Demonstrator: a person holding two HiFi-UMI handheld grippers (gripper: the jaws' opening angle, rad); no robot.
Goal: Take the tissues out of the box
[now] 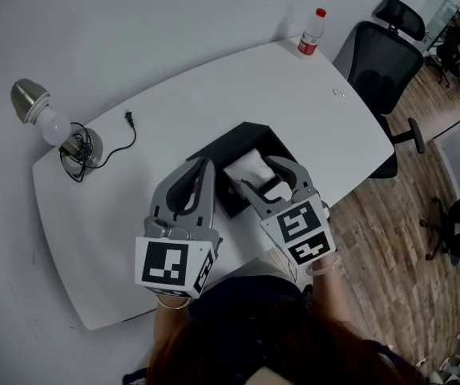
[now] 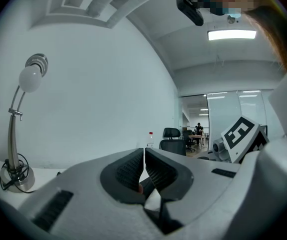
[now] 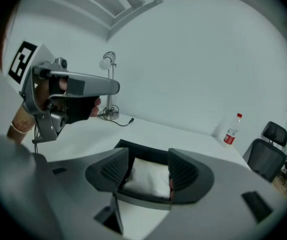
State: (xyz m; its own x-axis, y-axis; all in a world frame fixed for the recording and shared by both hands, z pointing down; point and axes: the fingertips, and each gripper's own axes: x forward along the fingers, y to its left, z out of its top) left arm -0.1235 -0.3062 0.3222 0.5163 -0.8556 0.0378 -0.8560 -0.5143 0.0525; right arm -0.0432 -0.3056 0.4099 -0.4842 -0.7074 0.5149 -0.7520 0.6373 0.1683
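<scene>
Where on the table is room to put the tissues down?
Biggest bare patch: between the black box and the water bottle. Also bare: between the box and the lamp with its cable. Crowded: the near edge, where the left gripper and right gripper meet the box.

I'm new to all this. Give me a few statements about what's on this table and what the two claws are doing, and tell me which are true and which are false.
1. The left claw is closed, with nothing between its jaws. True.
2. The right claw is clamped on the water bottle. False: its jaws stand apart above the box, and the bottle stands alone at the far edge of the table.
3. The box is empty. False: white tissues lie inside it.
4. A desk lamp stands on the table, on the left claw's side. True.
</scene>
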